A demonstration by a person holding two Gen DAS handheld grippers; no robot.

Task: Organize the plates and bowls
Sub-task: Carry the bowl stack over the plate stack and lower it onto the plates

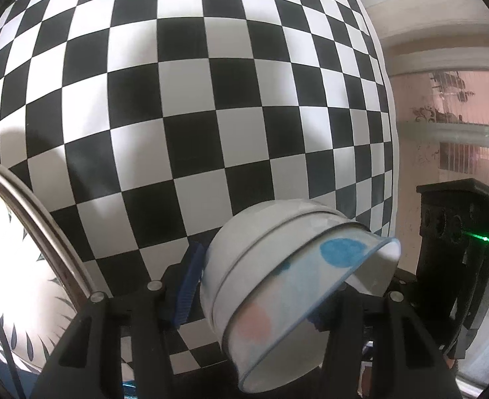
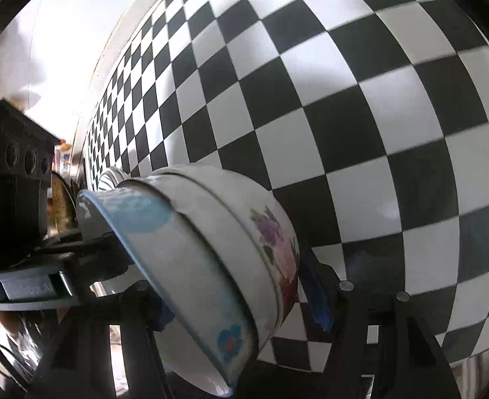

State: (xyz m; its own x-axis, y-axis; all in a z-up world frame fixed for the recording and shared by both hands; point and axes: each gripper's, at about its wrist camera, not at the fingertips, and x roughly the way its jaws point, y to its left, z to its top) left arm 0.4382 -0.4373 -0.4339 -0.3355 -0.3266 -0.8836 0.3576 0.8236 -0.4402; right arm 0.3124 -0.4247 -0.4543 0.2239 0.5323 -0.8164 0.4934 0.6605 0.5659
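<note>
A: Porcelain on porcelain: two nested bowls, the blue-rimmed bowl (image 1: 277, 316) inside the floral bowl (image 2: 271, 242), tilted above the checkered worktop (image 1: 211, 99).

B: Grip?

A: Left tool (image 1: 254, 302) and right tool (image 2: 241, 302) each stand partly closed, pads against the stack.

B: Risk?

A: I judge the inner bowl could slide out if either pinch slackens.

B: Count?

A: Two bowls, one patterned plate (image 1: 11, 282) at eight o'clock.
</note>
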